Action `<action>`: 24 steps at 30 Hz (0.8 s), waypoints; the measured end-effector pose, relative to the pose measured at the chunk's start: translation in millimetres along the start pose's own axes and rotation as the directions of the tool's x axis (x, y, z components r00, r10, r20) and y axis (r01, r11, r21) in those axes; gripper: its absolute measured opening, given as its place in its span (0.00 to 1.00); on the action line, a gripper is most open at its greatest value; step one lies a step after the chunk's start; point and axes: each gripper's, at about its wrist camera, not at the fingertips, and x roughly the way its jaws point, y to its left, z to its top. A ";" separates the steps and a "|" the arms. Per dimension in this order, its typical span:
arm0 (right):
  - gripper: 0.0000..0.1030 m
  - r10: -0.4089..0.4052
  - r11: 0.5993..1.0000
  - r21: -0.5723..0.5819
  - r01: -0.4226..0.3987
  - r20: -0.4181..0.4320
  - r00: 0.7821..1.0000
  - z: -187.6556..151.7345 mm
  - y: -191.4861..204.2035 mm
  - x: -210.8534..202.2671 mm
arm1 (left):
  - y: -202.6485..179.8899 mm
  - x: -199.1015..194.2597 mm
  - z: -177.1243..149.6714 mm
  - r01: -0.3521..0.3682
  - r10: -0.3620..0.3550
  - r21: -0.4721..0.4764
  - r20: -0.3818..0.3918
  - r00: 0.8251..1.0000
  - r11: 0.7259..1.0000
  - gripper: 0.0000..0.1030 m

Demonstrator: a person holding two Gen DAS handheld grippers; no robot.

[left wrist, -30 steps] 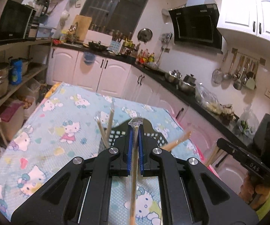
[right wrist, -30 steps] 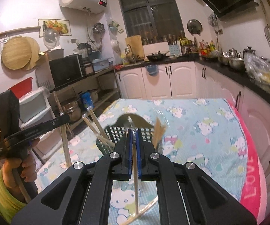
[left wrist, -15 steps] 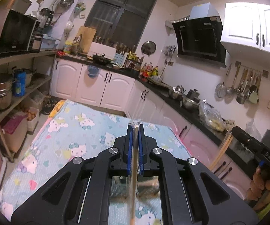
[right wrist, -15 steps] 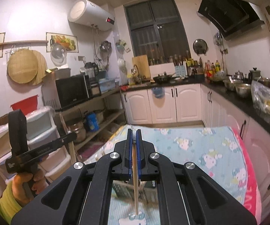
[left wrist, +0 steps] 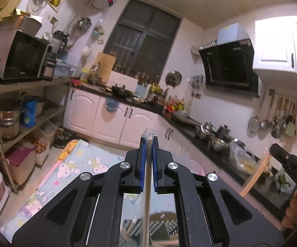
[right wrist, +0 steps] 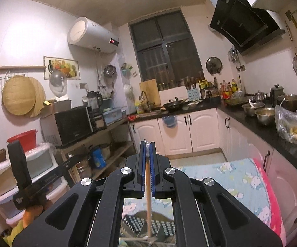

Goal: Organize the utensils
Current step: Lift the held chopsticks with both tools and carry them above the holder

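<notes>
My left gripper (left wrist: 148,142) is shut on a plastic-wrapped utensil (left wrist: 147,187) whose handle runs down between the blue pads. My right gripper (right wrist: 147,147) is shut on a wrapped wooden-handled utensil (right wrist: 148,195). Both are raised high and tilted up at the kitchen. The black perforated utensil basket (right wrist: 144,225) shows only below the right gripper and, dimly, below the left gripper (left wrist: 136,227). The right gripper with its wooden handle also shows at the right of the left wrist view (left wrist: 292,160); the left gripper shows at the left of the right wrist view (right wrist: 31,183).
The table has a Hello Kitty cloth (left wrist: 82,164), seen also in the right wrist view (right wrist: 237,179). A shelf with a microwave (left wrist: 16,55) stands left. A black counter with metal bowls (right wrist: 259,111) and white cabinets run along the right and back.
Both grippers have lifted up and tilted back with their utensils; the basket and table have dropped from mid-frame to the bottom of both views.
</notes>
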 end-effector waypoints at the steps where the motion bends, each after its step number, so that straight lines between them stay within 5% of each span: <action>1: 0.04 -0.007 1.000 -0.005 0.007 0.010 1.000 2.8 0.2 1.2 | -0.6 1.9 -0.2 -0.007 0.007 -0.003 0.010 1.000 1.000 0.01; 24: 0.04 -0.061 0.997 -0.046 0.058 -0.047 0.997 -37.4 -17.5 40.1 | -17.9 45.3 -55.9 -0.075 0.071 0.055 0.067 0.995 0.996 0.02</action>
